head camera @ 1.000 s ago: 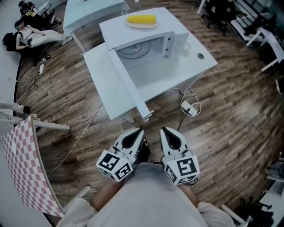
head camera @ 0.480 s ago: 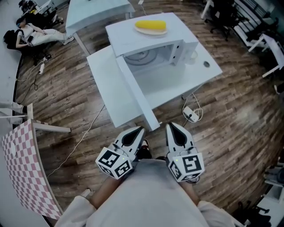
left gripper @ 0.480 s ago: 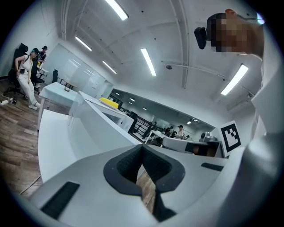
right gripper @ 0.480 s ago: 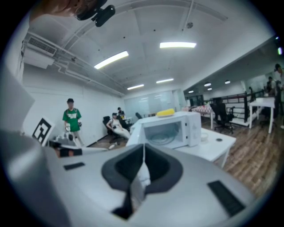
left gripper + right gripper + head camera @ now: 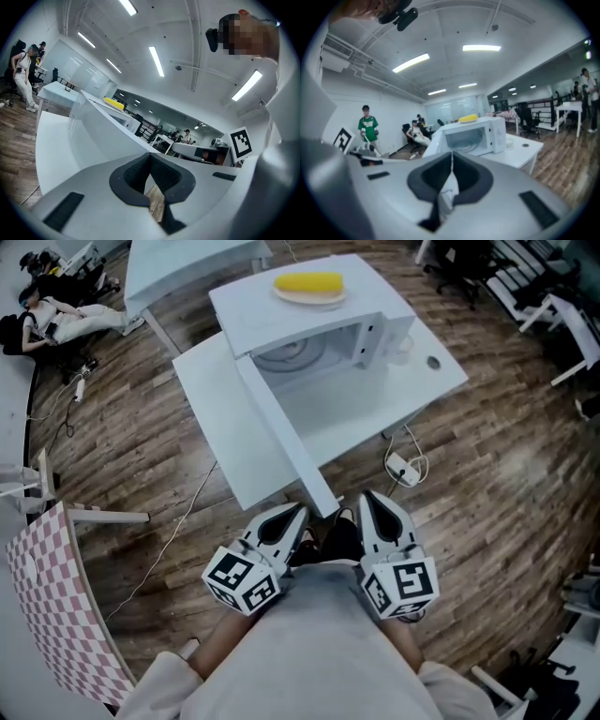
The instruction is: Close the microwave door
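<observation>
microwave door (image 5: 286,442) stands swung wide open, a long white slab running from the microwave (image 5: 309,320) at 12 o'clock down toward 6 o'clock. its free edge ends just in front of the two tools. the microwave sits on a white counter (image 5: 422,381), with what looks like a yellow corn cob (image 5: 308,282) on a plate on its roof.

the left tool (image 5: 291,517) and right tool (image 5: 375,504) are held low near the person's body. each has its jaws pressed together with nothing between them, and neither touches the door.

the door is likely light and rigid, turning freely on a hinge at the cavity's 9 o'clock side. it calls for a push rather than a grasp. the best spot is probably flat against the outer face near the free edge, where leverage is greatest. the latch may need a firm last nudge, and too hard a shove could slide the oven on the smooth counter.

the head view alone shows the door's whole length, and a power strip (image 5: 401,467) on the wood floor. the right gripper view looks straight into the open cavity, showing the glass turntable (image 5: 465,146) and a small bowl (image 5: 509,140) at the oven's 3 o'clock. the left gripper view shows only the door as a broad white wall at 9 o'clock, with no cavity visible.
</observation>
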